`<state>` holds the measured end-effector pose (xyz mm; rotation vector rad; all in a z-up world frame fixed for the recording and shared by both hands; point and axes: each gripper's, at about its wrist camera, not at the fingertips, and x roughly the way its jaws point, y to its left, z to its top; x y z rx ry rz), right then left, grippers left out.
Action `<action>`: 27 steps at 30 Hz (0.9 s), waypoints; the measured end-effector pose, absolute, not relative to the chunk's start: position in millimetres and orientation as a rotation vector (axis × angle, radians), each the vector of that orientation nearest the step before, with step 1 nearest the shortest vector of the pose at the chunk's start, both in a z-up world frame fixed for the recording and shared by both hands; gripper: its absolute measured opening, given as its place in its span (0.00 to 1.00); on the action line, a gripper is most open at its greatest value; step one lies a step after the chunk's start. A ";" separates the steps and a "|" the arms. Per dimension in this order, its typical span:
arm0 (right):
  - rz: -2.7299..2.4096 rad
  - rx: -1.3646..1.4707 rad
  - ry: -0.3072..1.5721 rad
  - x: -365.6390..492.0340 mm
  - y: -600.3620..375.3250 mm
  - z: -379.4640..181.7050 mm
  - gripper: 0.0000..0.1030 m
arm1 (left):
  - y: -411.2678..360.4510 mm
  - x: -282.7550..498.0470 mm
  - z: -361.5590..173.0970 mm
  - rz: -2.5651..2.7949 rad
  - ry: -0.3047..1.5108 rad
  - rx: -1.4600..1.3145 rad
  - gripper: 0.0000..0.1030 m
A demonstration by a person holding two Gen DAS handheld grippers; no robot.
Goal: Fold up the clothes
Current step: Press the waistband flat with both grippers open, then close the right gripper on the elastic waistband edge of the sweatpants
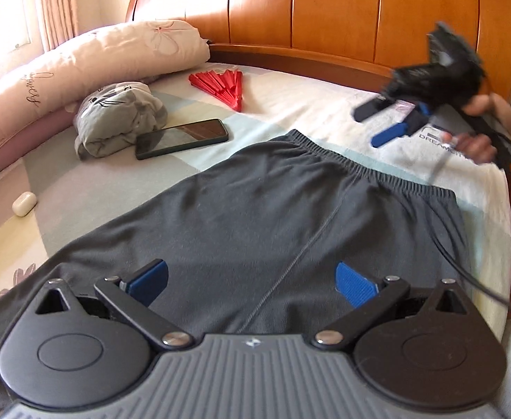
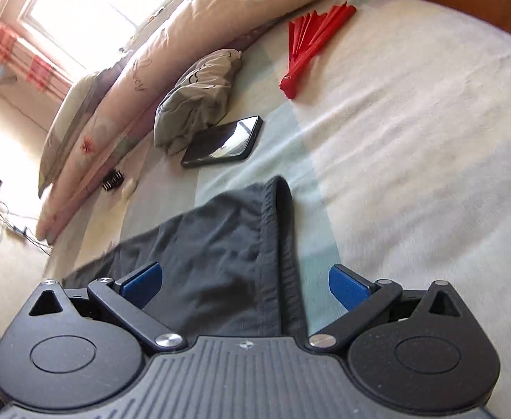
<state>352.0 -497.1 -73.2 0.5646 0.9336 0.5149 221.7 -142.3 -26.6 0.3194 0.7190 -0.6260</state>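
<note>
Dark grey shorts (image 1: 262,216) lie flat on the bed, elastic waistband toward the headboard. My left gripper (image 1: 252,284) hovers open over the shorts' lower part, nothing between its blue pads. In the left wrist view my right gripper (image 1: 377,125) is held in a hand above the bed past the waistband's right end, its fingers spread. In the right wrist view the right gripper (image 2: 243,284) is open above the waistband corner of the shorts (image 2: 220,262), holding nothing.
A folded grey garment (image 1: 119,118), a black phone (image 1: 182,138), a red folding fan (image 1: 220,85) and a white earbud case (image 1: 24,203) lie on the bed (image 1: 290,104). A rolled floral quilt (image 1: 81,70) runs along the left. The wooden headboard (image 1: 325,7) stands behind.
</note>
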 end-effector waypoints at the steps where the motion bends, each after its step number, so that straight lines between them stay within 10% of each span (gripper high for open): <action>1: 0.525 0.583 0.941 358.1 -496.8 -77.1 1.00 | -141.3 220.0 -25.8 -0.621 0.716 0.316 0.99; 27: 0.581 0.477 0.922 414.9 -456.2 -75.1 1.00 | -129.4 221.0 -24.2 -0.585 0.691 0.265 0.99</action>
